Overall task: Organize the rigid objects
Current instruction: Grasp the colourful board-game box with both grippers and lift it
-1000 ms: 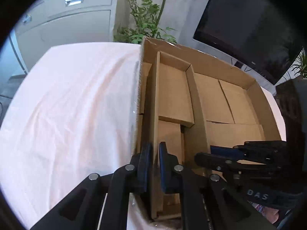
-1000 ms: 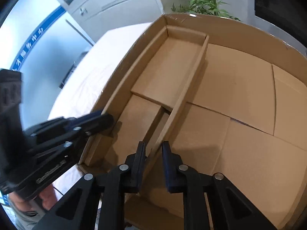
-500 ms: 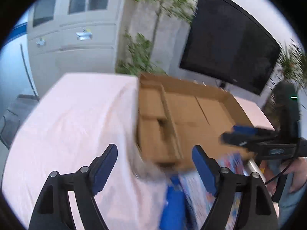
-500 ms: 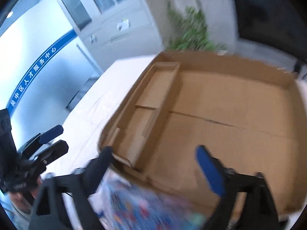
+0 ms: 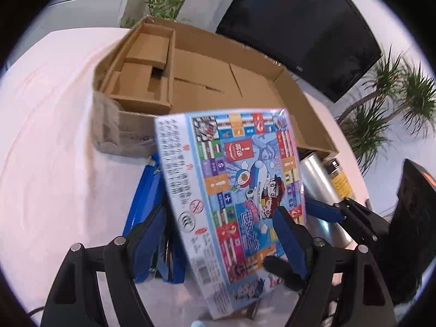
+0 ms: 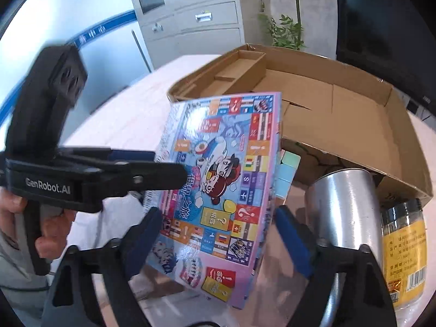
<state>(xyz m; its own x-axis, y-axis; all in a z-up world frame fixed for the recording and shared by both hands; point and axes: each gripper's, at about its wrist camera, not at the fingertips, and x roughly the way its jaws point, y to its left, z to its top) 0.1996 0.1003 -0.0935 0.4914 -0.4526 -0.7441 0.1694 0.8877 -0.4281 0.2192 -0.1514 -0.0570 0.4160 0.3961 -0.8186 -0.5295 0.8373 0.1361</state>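
Observation:
A colourful board-game box (image 5: 231, 190) stands tilted on the table in front of an open cardboard box (image 5: 207, 81). My left gripper (image 5: 220, 234) is wide open with its fingers on either side of the game box, not closed on it. My right gripper (image 6: 218, 234) is also wide open around the game box (image 6: 218, 190) from the other side. The left gripper's body (image 6: 109, 174) shows at the game box's left edge in the right wrist view. The cardboard box (image 6: 340, 109) has a narrow partitioned section on its left.
A silver metal cylinder (image 6: 346, 218) and a clear jar with a yellow label (image 6: 406, 248) stand right of the game box. Pastel blocks (image 6: 286, 174) lie behind it. A blue flat box (image 5: 147, 199) lies to its left. A black monitor (image 5: 299, 27) is behind.
Both grippers let go of the cardboard box's dividers, opened wide and pulled back. They now straddle the game box in front of the cardboard box.

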